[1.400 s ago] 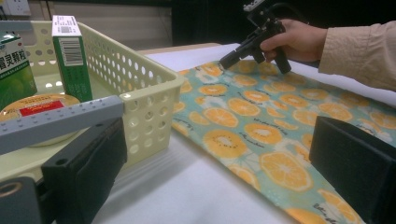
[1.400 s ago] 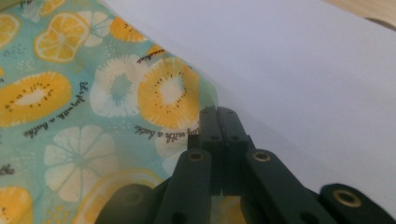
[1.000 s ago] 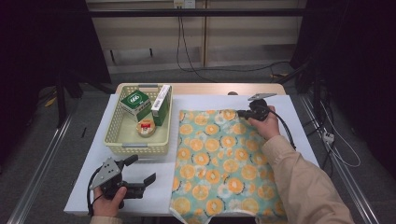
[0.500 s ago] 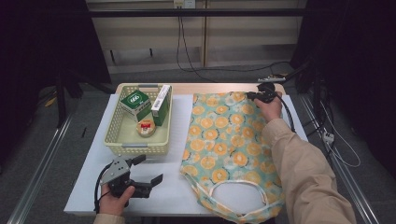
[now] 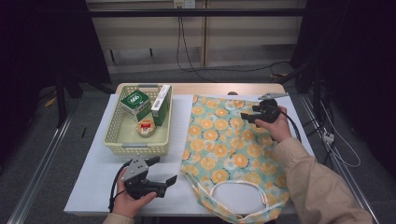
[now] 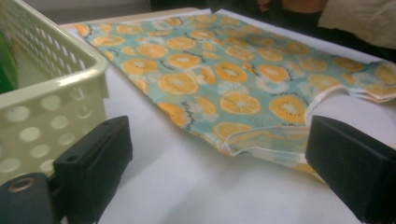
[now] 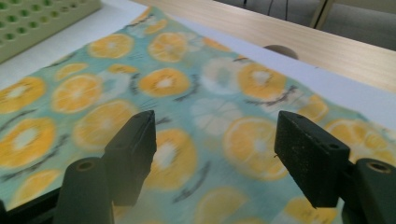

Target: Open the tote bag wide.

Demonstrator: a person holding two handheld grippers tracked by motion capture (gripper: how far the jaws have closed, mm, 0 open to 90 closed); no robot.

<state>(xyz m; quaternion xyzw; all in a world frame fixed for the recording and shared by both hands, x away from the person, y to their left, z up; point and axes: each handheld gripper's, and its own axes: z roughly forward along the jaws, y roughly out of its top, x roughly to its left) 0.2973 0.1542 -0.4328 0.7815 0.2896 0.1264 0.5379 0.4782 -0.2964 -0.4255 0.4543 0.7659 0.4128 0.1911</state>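
Basket [image 5: 122,139]: far left on the table [image 5: 93,172], holding a green box [image 5: 135,103], an upright carton [image 5: 161,103] and a tape roll [image 5: 145,128]; probably parked to one side so the middle of the table is open.
Left claw [image 5: 169,181]: near-left, beside the basket's near wall, jaws apart with nothing between them; it points right at the bag's near-left corner, seemingly ready to take that edge.
Open strip: bare white table between the basket and the bag's left edge, enough room for the left claw to slide in level.
Bag [image 5: 231,154]: orange-slice cloth bag spread flat over the centre-right of the table, handles [image 5: 240,212] at the near edge and spilling over it, far edge close to the wooden strip.
Right claw [image 5: 246,116]: over the bag's far-right part, jaws having just been opening, now apart above the cloth with nothing clamped; apparently it has let go of the far corner.
Right margin: narrow white border beside the bag, little room there.
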